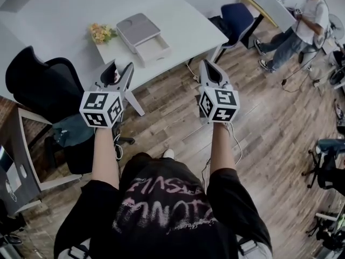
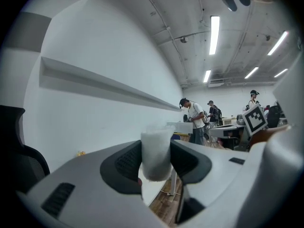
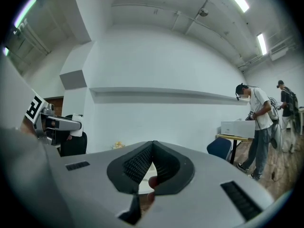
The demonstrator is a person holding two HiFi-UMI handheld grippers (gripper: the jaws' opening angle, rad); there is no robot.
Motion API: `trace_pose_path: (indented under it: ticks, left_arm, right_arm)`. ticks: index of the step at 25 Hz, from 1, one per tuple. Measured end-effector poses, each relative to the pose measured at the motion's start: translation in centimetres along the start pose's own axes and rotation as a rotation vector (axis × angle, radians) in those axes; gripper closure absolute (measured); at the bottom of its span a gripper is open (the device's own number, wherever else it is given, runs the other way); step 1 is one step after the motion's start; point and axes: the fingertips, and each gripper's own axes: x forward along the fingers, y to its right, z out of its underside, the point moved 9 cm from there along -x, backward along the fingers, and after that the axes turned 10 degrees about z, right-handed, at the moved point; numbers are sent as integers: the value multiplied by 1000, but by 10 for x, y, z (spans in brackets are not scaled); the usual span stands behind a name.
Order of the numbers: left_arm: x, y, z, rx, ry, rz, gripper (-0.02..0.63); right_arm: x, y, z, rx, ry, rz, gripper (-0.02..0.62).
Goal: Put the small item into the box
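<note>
My left gripper (image 1: pixel 119 70) is raised in the air in front of the white table (image 1: pixel 183 20). It is shut on a small white fluffy item (image 2: pixel 156 159), which fills the gap between its dark pads (image 2: pixel 124 161). The box (image 1: pixel 135 27), white with a grey lid, stands on the table with its drawer (image 1: pixel 154 47) pulled out toward me, beyond the left gripper. My right gripper (image 1: pixel 210 69) hovers over the wooden floor near the table's right corner. Its jaws (image 3: pixel 152 148) are shut with nothing between them. The right gripper view catches the left gripper (image 3: pixel 59 123) at its left edge.
A small bunch of flowers (image 1: pixel 101 33) lies on the table left of the box. A black office chair (image 1: pixel 46 82) stands at the left and a blue chair (image 1: pixel 237 16) behind the table's right end. A person (image 1: pixel 302 23) stands at the far right by another desk.
</note>
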Motion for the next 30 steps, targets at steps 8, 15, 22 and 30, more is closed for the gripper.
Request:
trace_pose_path:
  ticks: [8, 15, 22, 30]
  left_arm:
    - [30, -4, 0, -4, -8, -5, 426]
    - [62, -24, 1, -4, -11, -2, 426]
    - [105, -56, 5, -19, -19, -6, 426]
    - [152, -109, 3, -44, -19, -14, 426]
  right_arm:
    - [25, 19, 4, 7, -9, -10, 586]
    - [60, 28, 5, 10, -10, -7, 586]
    - [114, 38, 7, 9, -26, -11, 586]
    - [187, 38, -1, 3, -43, -22, 586]
